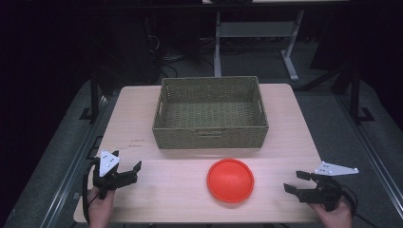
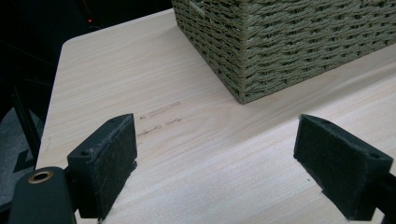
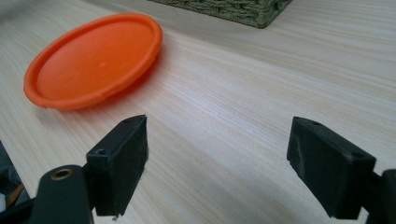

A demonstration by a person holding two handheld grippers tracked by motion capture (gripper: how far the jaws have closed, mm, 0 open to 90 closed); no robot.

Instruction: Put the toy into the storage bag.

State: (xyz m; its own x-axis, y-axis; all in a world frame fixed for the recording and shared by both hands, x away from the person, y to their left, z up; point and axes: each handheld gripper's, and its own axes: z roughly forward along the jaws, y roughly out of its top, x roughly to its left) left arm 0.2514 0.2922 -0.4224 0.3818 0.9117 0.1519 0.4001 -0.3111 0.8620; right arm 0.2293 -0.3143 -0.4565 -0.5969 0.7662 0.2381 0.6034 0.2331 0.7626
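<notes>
Both grippers wide open, empty: left gripper (image 1: 127, 172) at table (image 1: 142, 118) 8 o'clock, right gripper (image 1: 295, 182) at 4, orange disc (image 1: 230, 180) between, basket (image 1: 210, 113) at 12.

In the high view the person's left hand (image 1: 100, 209) and right hand (image 1: 332, 216) are cut off at the bottom edge, and the room beyond the table (image 1: 285, 123) is too dark to make out. In the left gripper view the woven basket (image 2: 289, 42) runs off the top and right edges. In the right gripper view only a blurred corner of it shows along the top edge, while the faint marks on the tabletop (image 2: 161, 116) are too small to read.
</notes>
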